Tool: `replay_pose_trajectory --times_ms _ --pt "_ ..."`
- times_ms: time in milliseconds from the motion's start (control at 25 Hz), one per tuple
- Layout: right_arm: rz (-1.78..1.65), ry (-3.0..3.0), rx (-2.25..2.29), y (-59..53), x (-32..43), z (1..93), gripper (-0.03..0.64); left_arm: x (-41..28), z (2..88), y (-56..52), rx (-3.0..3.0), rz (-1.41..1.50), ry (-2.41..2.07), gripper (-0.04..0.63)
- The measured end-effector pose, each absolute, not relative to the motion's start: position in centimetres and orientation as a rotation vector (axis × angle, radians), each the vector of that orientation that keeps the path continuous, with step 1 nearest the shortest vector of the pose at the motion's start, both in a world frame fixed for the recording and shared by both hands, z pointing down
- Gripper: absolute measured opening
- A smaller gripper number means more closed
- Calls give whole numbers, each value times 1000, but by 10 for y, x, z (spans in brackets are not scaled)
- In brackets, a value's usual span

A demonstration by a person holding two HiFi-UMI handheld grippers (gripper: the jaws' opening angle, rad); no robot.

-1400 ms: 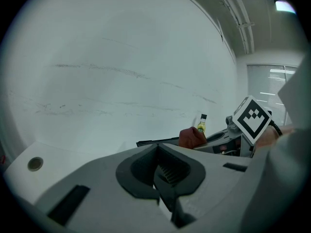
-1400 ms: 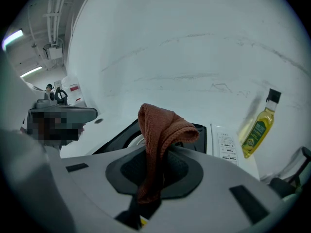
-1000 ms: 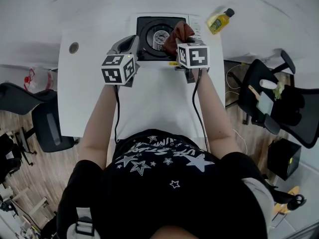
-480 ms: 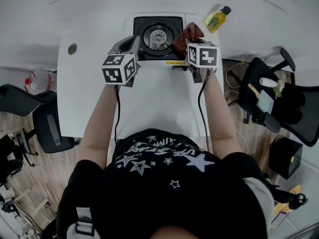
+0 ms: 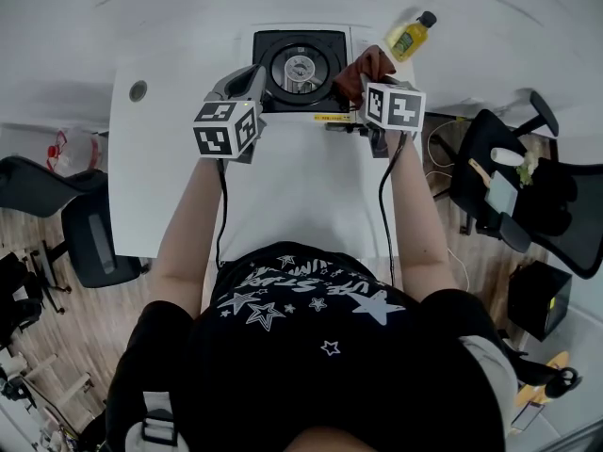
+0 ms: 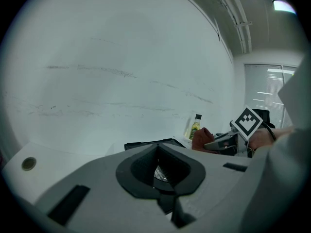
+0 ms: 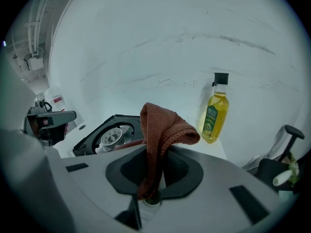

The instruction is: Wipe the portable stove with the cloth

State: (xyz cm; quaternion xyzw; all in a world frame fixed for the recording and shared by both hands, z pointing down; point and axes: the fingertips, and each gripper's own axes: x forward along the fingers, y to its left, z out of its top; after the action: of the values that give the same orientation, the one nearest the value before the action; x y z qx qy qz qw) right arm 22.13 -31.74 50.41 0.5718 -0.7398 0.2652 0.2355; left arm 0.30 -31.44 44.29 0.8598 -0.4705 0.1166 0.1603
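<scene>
The portable stove point(image 5: 300, 68) stands at the far edge of the white bench point(image 5: 170, 177), roughly at its centre, with a black top panel and a round burner in the middle. The right gripper point(image 7: 150, 191) is positioned at the stove's right side. Its jaws are clamped on the brown cloth point(image 7: 163, 130), which rises out of the jaws as a folded bundle and droops over to the right. In the head view the cloth sits over the right edge of the stove's black panel; whether it is touching the surface cannot be determined. The left gripper point(image 5: 249, 76) is at the near-left corner of the stove, its tip at the left edge of the black panel. The left gripper view shows its jaws together with nothing held between them, and the burner is visible through the notch above the jaws. A yellow bottle point(image 7: 214, 111) with a black cap stands upright on the bench just right of the stove, near the cloth but apart from it. A round grommet point(image 5: 138, 90) is set into the bench at its far-left corner, well apart from the stove. Black office chairs point(image 5: 513, 182) stand on the floor to either side of the bench.
</scene>
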Motion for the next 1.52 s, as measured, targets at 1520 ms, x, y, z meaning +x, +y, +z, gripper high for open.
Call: replay_pose_trajectory --times_ms 1520 --pt "611 -2237 1474 -287 127 426 58 -41 418 -285 2447 241 -1395 8"
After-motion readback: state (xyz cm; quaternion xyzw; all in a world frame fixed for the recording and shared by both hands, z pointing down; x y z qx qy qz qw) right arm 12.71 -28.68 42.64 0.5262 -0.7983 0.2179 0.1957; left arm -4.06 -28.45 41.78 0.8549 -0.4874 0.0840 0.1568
